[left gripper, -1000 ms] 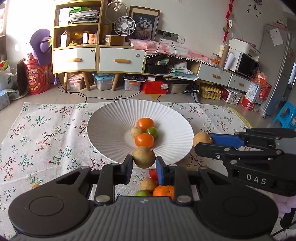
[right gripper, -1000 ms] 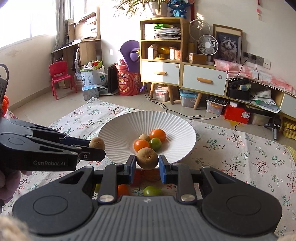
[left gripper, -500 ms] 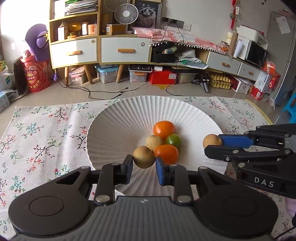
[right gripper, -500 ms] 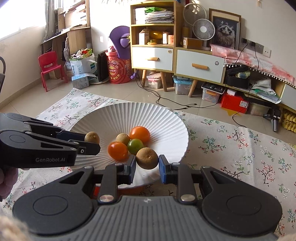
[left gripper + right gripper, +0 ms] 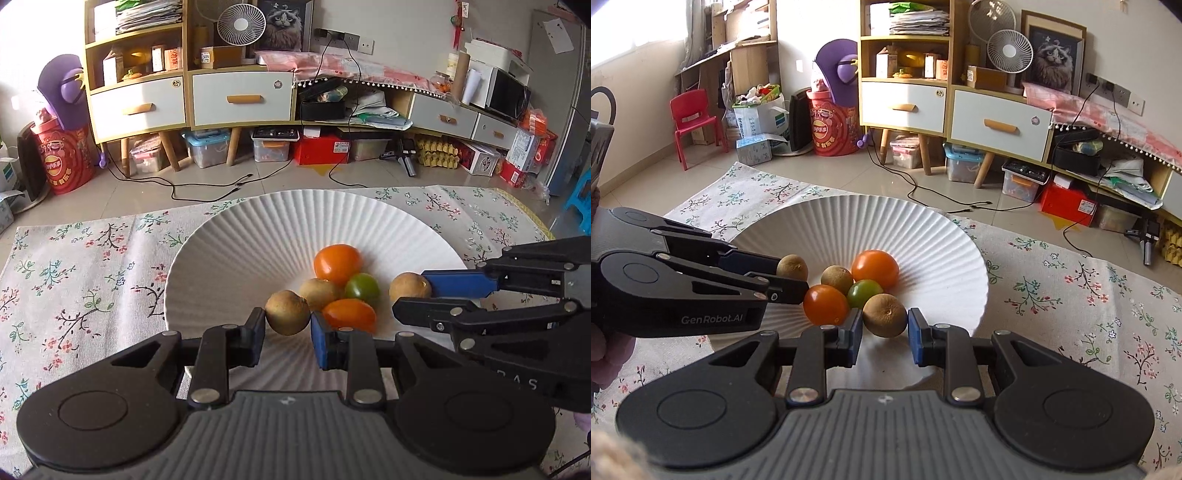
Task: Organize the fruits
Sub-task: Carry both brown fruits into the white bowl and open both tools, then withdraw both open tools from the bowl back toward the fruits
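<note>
A white ribbed plate lies on a floral cloth. In its hollow rest two orange tomatoes, a green tomato and a brown fruit. My left gripper is shut on another brown fruit just above the plate's near side, left of the pile. My right gripper is shut on a third brown fruit over the plate, right of the pile. Each gripper shows in the other's view: the right one and the left one.
The floral cloth spreads around the plate on a tiled floor. Cables trail behind it. Cabinets with drawers, storage boxes and a red drum line the far wall. A person's hand holds the left gripper.
Both grippers moved forward and slightly down with their brown fruits, from the plate's near edge to over its hollow. The loose fruits on the cloth below have left view.
</note>
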`<state>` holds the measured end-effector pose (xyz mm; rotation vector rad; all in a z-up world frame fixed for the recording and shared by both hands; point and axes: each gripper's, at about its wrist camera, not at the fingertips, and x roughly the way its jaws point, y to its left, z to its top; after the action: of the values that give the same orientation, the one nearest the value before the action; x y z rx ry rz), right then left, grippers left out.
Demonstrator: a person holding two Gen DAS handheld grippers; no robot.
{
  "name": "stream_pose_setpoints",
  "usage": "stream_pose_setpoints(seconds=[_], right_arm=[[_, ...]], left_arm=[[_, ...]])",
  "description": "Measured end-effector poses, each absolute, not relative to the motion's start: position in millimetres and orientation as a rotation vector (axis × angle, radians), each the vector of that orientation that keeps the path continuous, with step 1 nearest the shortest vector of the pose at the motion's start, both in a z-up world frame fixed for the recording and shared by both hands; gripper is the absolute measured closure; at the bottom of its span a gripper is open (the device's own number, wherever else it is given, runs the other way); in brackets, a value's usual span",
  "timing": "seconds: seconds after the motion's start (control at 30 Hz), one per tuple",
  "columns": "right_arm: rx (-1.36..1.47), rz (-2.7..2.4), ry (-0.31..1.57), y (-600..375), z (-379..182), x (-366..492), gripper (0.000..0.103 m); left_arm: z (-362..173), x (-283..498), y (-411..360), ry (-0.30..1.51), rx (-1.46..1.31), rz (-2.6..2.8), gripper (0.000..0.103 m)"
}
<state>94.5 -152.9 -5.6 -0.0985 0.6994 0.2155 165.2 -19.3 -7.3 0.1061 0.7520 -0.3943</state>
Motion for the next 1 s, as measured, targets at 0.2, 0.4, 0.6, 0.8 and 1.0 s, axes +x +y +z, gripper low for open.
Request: stream_pose_setpoints(seconds=[0.2,0.4,0.6,0.8,1.0], right_arm=[[-0.1,0.218,0.7,-151.2,-5.3,97.5,0.079],[-0.099,0.217,0.7,-151.5,-5.6,97.4,0.078],[-0.085,0.21,0.686,-155.8,-2.7,93.2,0.066],[-0.078,0.211,0.67,-158.2,4.5,84.3,0.05],[-0.07,0.206,0.658,-161.6,12.8,71.9,0.042]], left_arm=[[-7.7,167.1,-20.0,0.753,0.11,-0.397,0.08],[-8.0,166.5,-20.7,0.746,0.107,-0.39,0.078],[-5.6,162.6,-16.7,0.737,0.093,-0.379,0.066],[1.0,152.2,-14.1,0.719,0.091,-0.378,0.049],[7.0,135.9,-9.7,0.709,0.078,-0.382,0.037]])
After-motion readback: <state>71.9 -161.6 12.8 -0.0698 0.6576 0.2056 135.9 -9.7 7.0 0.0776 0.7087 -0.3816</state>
